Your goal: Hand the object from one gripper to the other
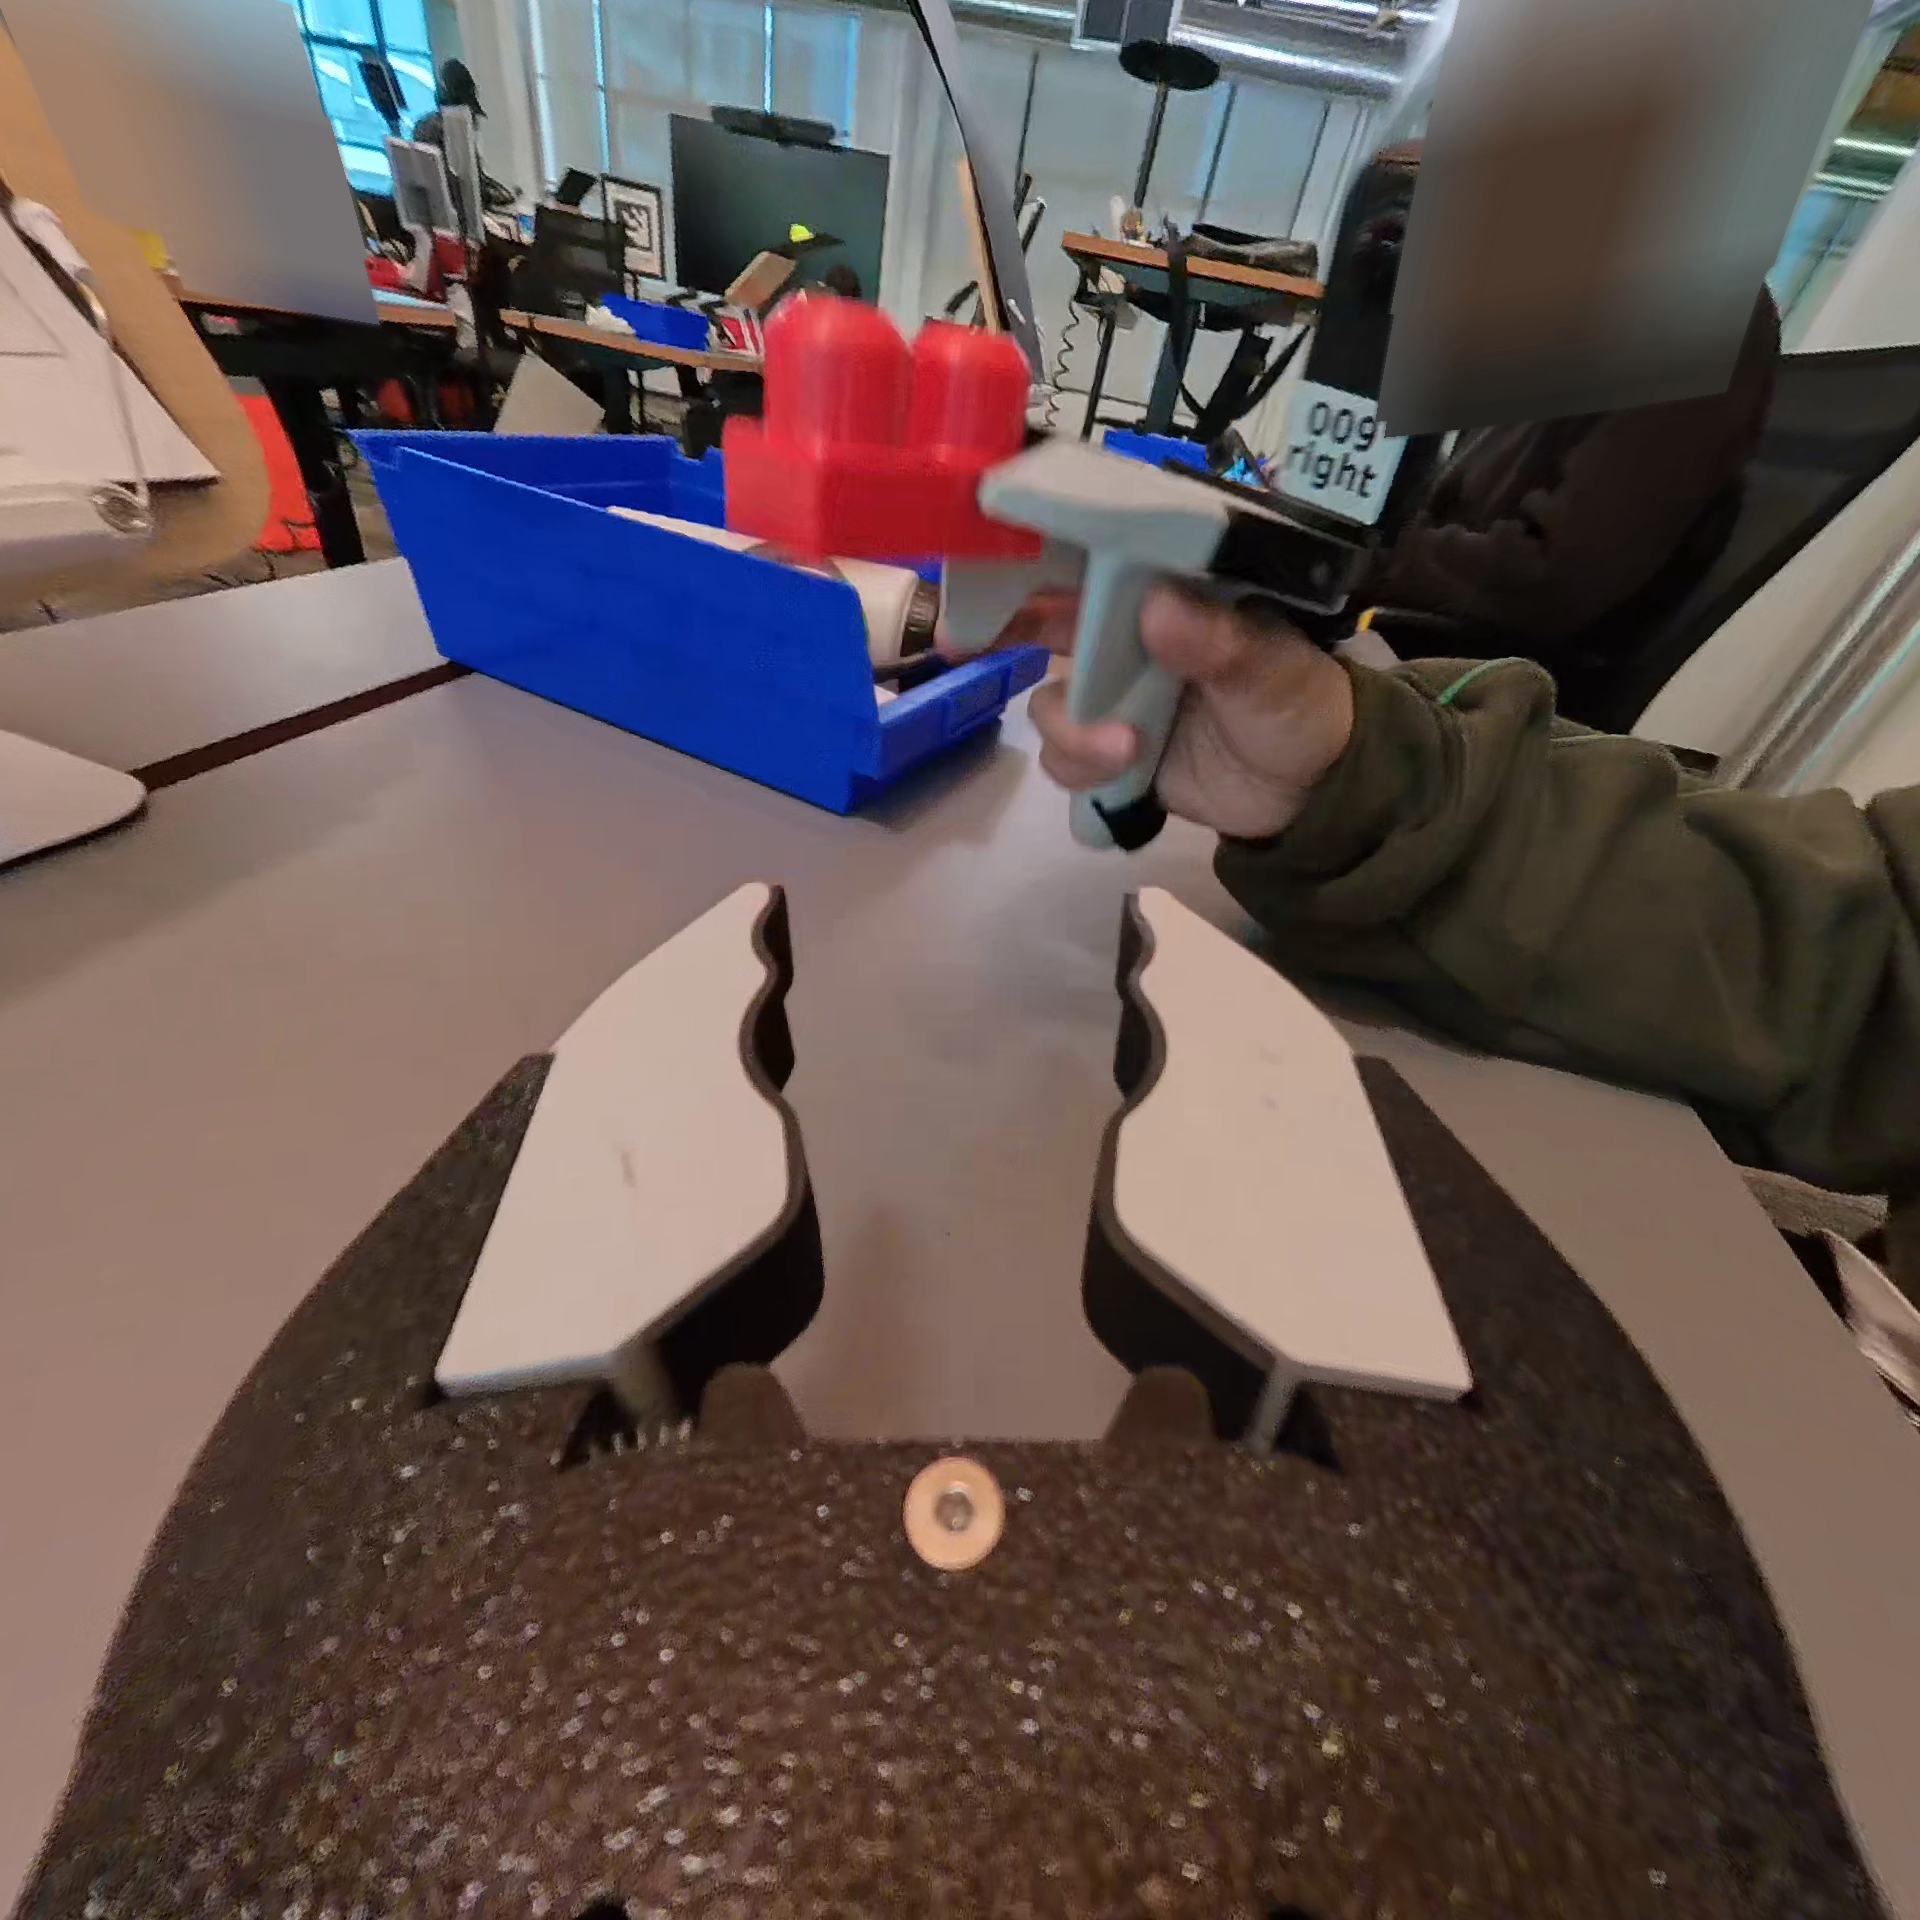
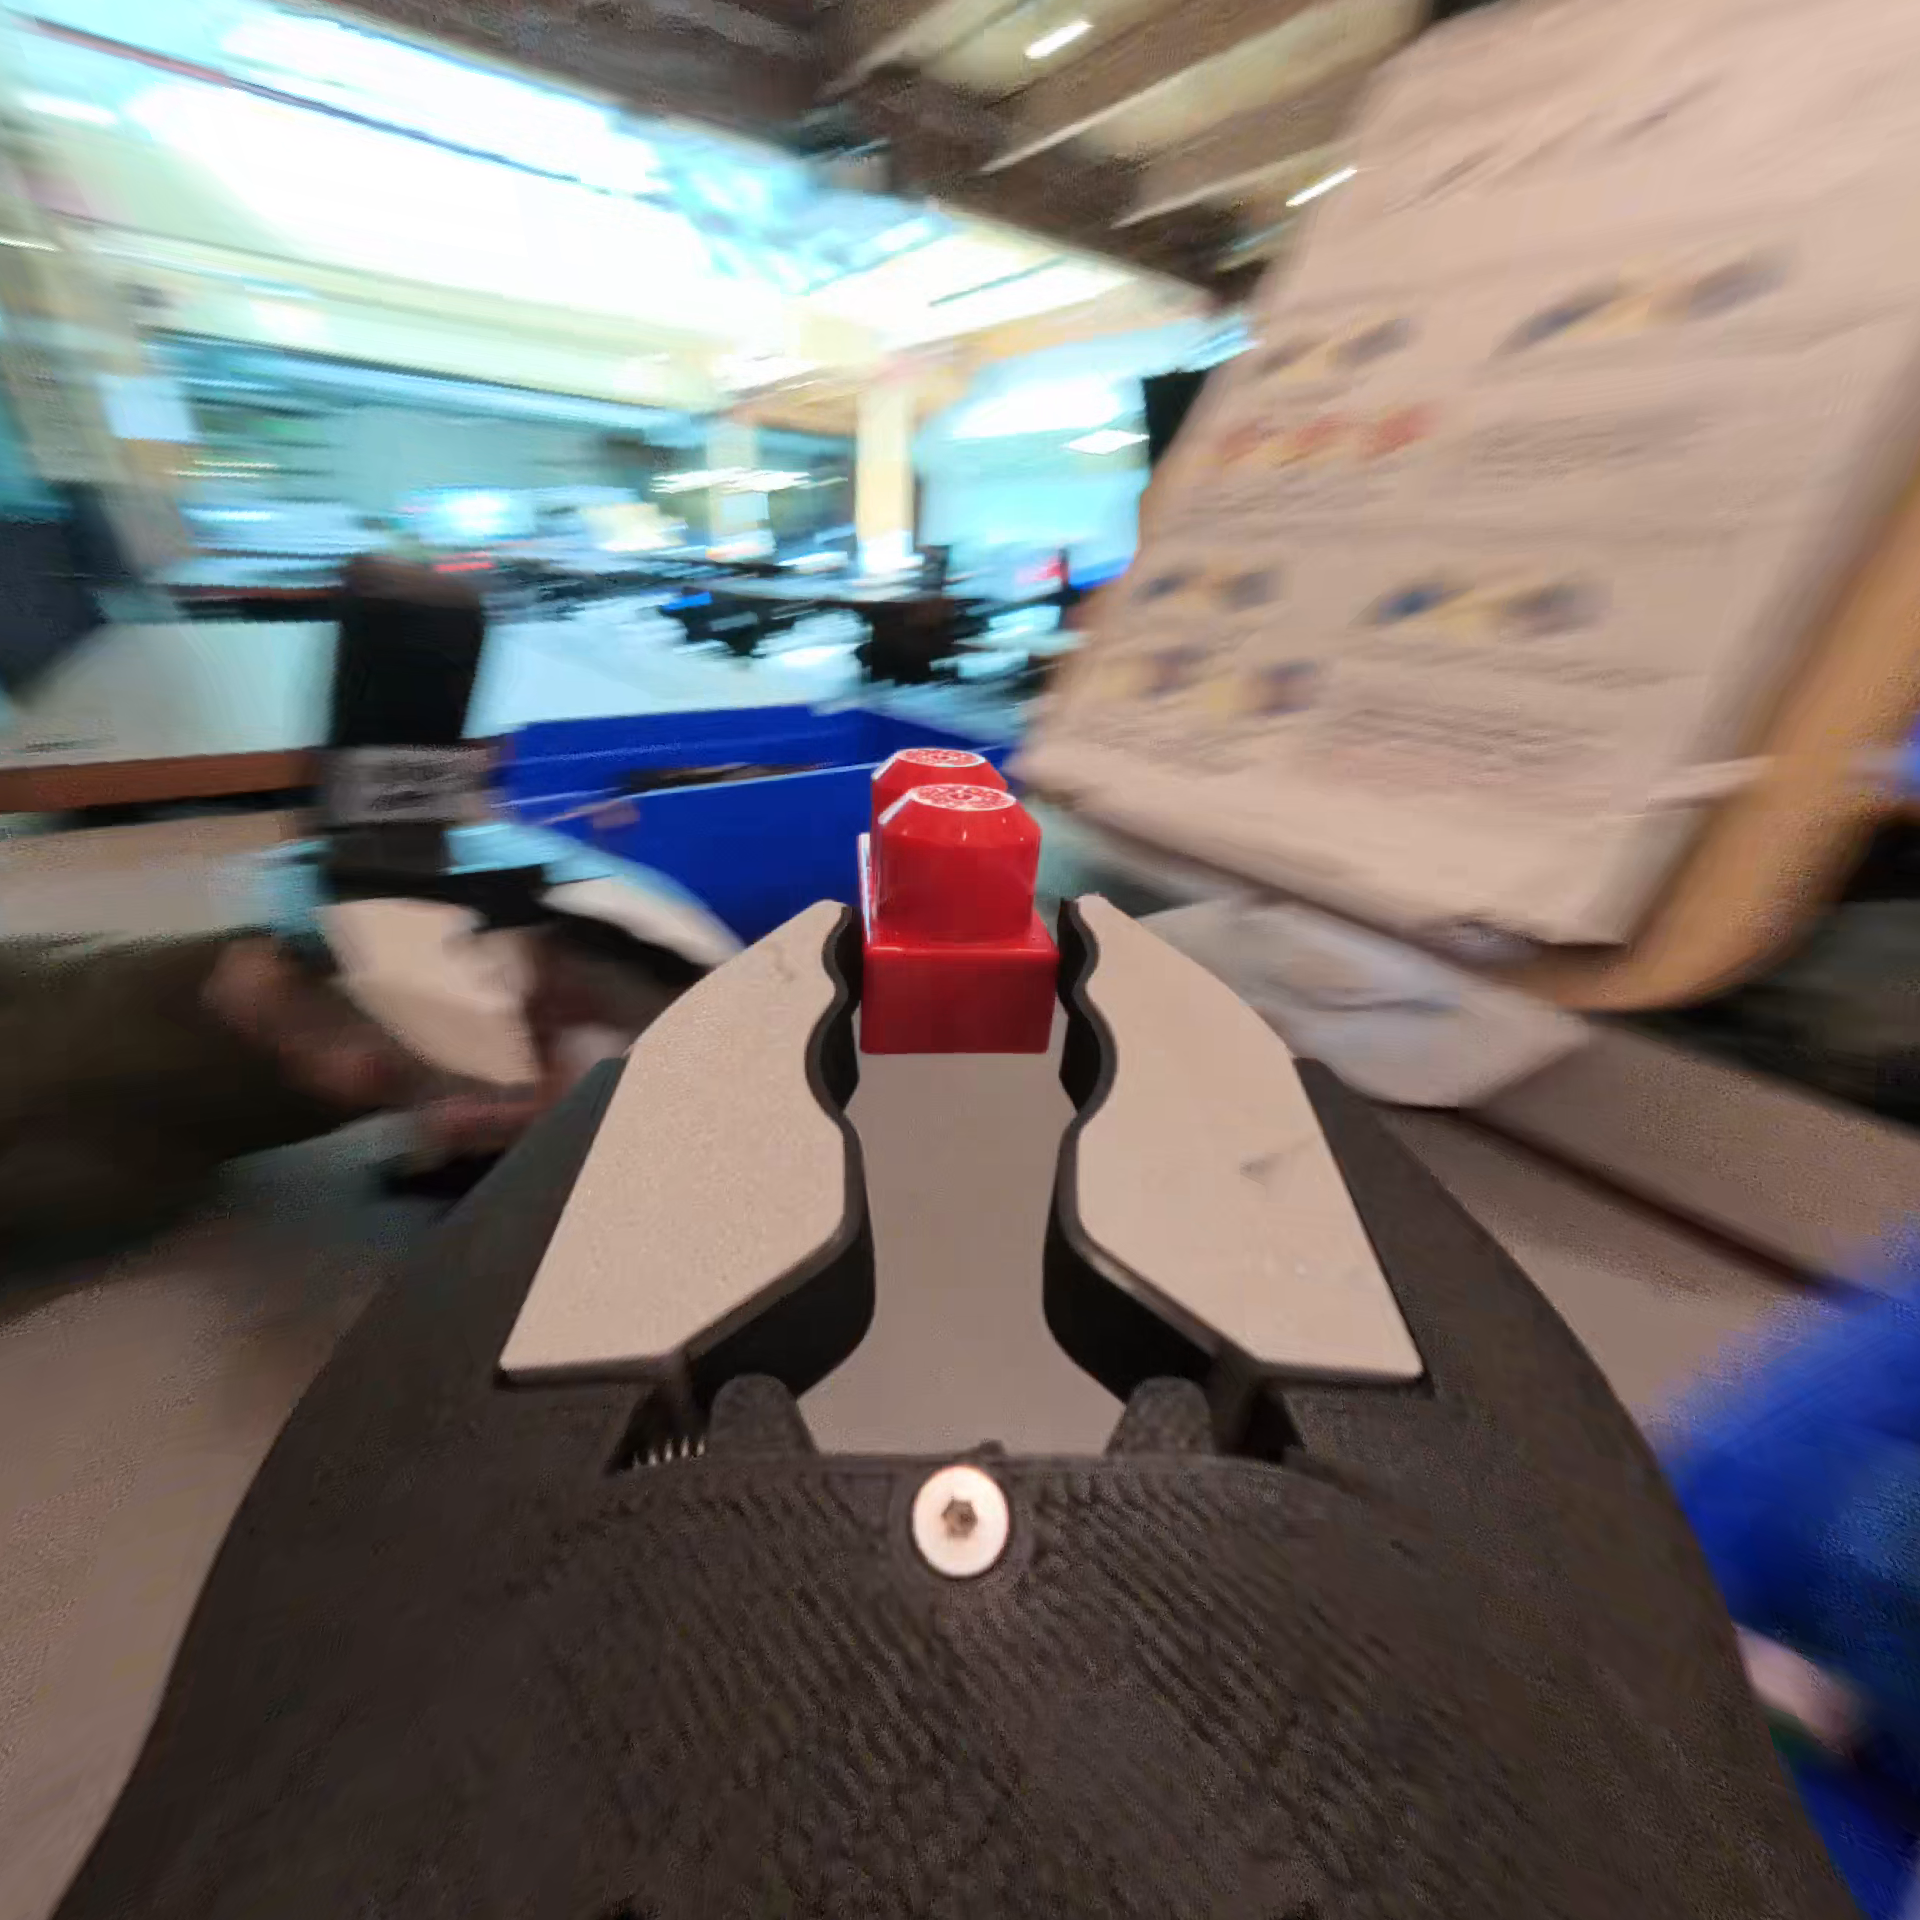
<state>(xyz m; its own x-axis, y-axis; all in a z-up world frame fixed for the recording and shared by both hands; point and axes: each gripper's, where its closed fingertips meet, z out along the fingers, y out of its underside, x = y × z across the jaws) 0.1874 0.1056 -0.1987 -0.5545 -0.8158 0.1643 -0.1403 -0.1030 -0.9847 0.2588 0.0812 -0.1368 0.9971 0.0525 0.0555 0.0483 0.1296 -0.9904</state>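
On the grey table (image 1: 312, 1039) at the far left of my left wrist view sits the pale base of some device (image 1: 52, 790), and behind it leans a board with papers (image 1: 94, 416). Moving right, my left gripper (image 1: 951, 914) hangs low over the bare tabletop with its 2 grey fingers (image 1: 644, 1143) spread apart and nothing between them. Beyond it stands a blue bin (image 1: 644, 613), angled across the table, with a white cylindrical item lying inside. Just right of the bin and above it, the red block (image 1: 873, 447) with 2 round studs on top is held off the table, pinched at its right end by my right gripper (image 1: 997, 551). My right hand (image 1: 1216, 717), in a dark green sleeve (image 1: 1558, 883), wraps that gripper's grey handle. Seen from the right wrist view, the red block (image 2: 956, 966) sits squarely between the tips of the right gripper (image 2: 956, 977), both fingers (image 2: 717, 1143) pressed against its sides, studs pointing up. Behind it lies the blue bin (image 2: 727, 821), and to the right the paper-covered board (image 2: 1507, 571) is blurred, like the rest of that background.
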